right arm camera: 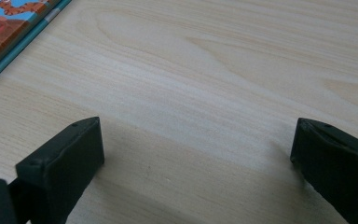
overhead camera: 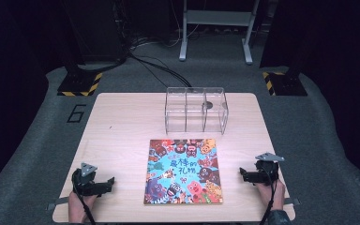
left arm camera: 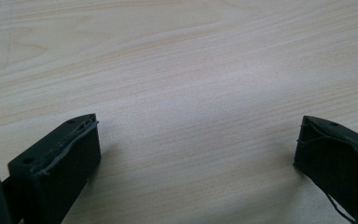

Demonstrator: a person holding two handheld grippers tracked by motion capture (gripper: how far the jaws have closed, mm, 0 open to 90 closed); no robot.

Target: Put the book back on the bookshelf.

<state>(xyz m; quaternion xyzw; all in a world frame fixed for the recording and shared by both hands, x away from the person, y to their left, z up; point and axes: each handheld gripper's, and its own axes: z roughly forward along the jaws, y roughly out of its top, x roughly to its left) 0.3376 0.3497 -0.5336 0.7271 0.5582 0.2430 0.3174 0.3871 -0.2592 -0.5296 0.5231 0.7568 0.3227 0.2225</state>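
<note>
A picture book [overhead camera: 183,171] lies flat and closed on the wooden table [overhead camera: 122,126], its bright cartoon-animal cover up, at the table's 6 o'clock, its near edge just short of the table's front edge. In the right gripper view a corner of the book [right arm camera: 9,28] shows at 10 o'clock, with a teal edge and brown figures on blue.

At 12 o'clock from the book, apart from it, stands a clear rack [overhead camera: 196,110] with three upright compartments side by side. A small dark round spot shows through its right compartment; what it is cannot be told.

The left gripper [overhead camera: 104,183] rests at 9 o'clock from the book, near the table's front left corner, held by a hand [overhead camera: 82,206] coming in from the bottom edge. Its jaws point toward the book and stand spread wide, with bare wood between them [left arm camera: 196,140]; they hold nothing.

The right gripper [overhead camera: 244,174] sits at 3 o'clock from the book, near but not touching it, held by the other hand [overhead camera: 268,192]. Its jaws too are spread wide over bare wood [right arm camera: 196,144], empty, pointing toward the book. Each gripper carries a grey three-cornered plate on top and trails a cable toward the person.

Beyond the table, grey carpet [overhead camera: 309,122], black cables at 12 o'clock, two yellow-and-black striped bases at 10 and 2 o'clock, and a "6" marked on the floor at 9 o'clock.
</note>
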